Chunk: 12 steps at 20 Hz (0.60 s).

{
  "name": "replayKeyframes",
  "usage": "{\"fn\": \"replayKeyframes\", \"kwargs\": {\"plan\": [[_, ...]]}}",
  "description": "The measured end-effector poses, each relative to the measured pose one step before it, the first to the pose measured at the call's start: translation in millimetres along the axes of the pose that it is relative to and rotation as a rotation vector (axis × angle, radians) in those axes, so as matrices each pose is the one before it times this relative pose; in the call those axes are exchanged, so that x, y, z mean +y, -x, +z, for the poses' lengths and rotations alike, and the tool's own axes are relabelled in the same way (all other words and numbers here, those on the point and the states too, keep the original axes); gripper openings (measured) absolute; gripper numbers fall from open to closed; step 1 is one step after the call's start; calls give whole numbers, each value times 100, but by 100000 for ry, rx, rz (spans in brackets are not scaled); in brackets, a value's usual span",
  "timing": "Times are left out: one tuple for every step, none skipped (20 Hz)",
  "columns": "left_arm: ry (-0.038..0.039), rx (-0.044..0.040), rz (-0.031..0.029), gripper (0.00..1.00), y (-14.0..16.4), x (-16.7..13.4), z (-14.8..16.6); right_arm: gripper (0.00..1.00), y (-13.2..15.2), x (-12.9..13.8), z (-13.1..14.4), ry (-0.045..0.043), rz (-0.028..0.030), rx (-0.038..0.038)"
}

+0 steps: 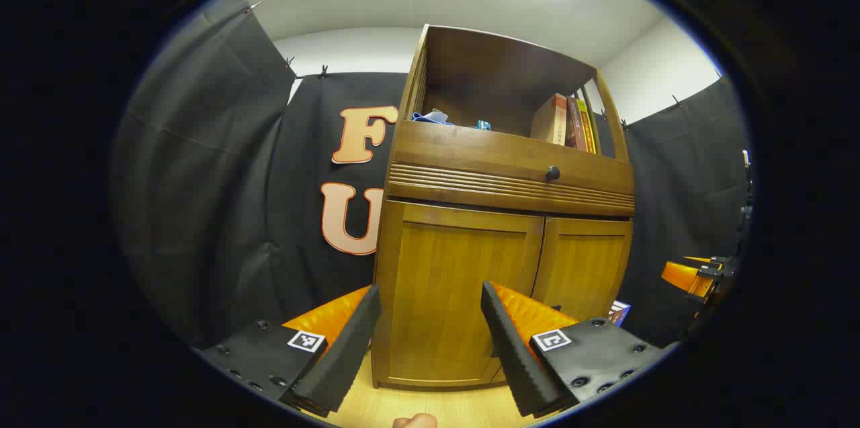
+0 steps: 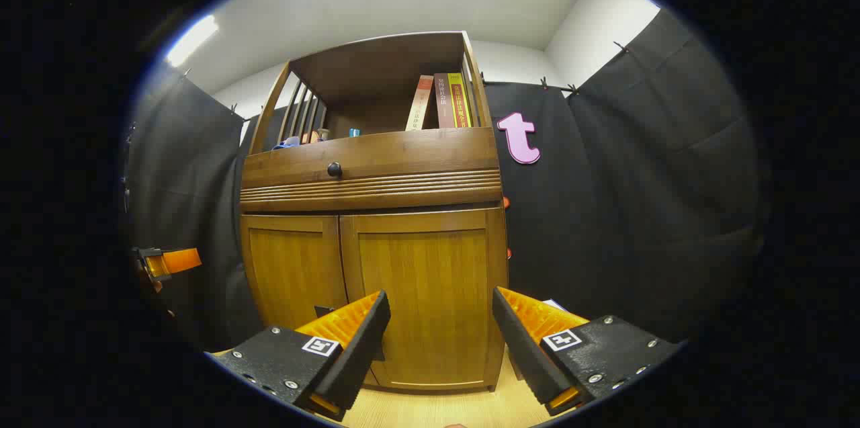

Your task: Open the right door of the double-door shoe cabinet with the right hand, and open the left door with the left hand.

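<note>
The wooden shoe cabinet stands straight ahead with both lower doors closed. In the left gripper view my left gripper (image 1: 430, 288) is open, its fingers framing the left door (image 1: 443, 246) a short way off; the right door (image 1: 583, 260) lies beside it. In the right gripper view my right gripper (image 2: 441, 293) is open in front of the right door (image 2: 420, 246), with the left door (image 2: 292, 260) to its left. Nothing is held between either pair of fingers. Each gripper also shows at the other view's edge: the right gripper (image 1: 695, 275) and the left gripper (image 2: 168, 261).
Above the doors runs a drawer with a dark knob (image 1: 552, 173). Books (image 2: 443, 102) and small items stand on the open shelf on top. Black cloth walls close in on both sides. A small box (image 1: 618, 312) lies by the cabinet's right foot. The floor is light wood.
</note>
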State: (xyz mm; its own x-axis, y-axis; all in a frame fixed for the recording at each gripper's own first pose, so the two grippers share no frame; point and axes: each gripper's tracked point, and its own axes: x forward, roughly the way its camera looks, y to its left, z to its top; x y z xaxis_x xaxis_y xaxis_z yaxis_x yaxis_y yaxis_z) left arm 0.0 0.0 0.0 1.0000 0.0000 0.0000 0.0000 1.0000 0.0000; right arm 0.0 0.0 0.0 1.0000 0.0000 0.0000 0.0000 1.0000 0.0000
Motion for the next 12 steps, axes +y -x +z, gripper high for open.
{"fn": "replayKeyframes", "kwargs": {"plan": [[-88, 57, 240, 94, -102, 111, 13, 94, -3, -117, -54, -219, 47, 23], [2, -137, 91, 94, 51, 221, 16, 94, 35, 33, -54, -504, 84, 177], [518, -147, 214, 94, -66, 128, 81, 94, -52, 59, -156, -684, 290, 294], [614, -122, 247, 94, 41, 161, 12, 94, -51, 134, -14, -393, 406, 341], [31, -308, -24, 94, -53, 12, 150, 94, -69, -90, -9, 140, 69, 212], [-481, -402, 237, 94, -24, 30, 20, 94, 24, -55, 64, 622, -308, -31], [-721, -299, 398, 94, 77, 96, 100, 94, -145, -97, 58, 650, -403, -101], [-610, -193, -14, 98, 40, -56, 55, 94, 8, -73, -30, 308, -336, 8], [-105, 14, -388, 96, -50, -122, -20, 94, -50, -67, -35, -324, -61, -56], [23, 187, -651, 98, -59, -206, -74, 94, -12, 58, 35, -535, 160, 23], [140, 194, -555, 96, -13, -188, -50, 94, -64, 8, -33, -340, 115, 244], [131, 320, -195, 95, -32, -75, -118, 94, 43, -108, -108, 38, -64, 265]]}}
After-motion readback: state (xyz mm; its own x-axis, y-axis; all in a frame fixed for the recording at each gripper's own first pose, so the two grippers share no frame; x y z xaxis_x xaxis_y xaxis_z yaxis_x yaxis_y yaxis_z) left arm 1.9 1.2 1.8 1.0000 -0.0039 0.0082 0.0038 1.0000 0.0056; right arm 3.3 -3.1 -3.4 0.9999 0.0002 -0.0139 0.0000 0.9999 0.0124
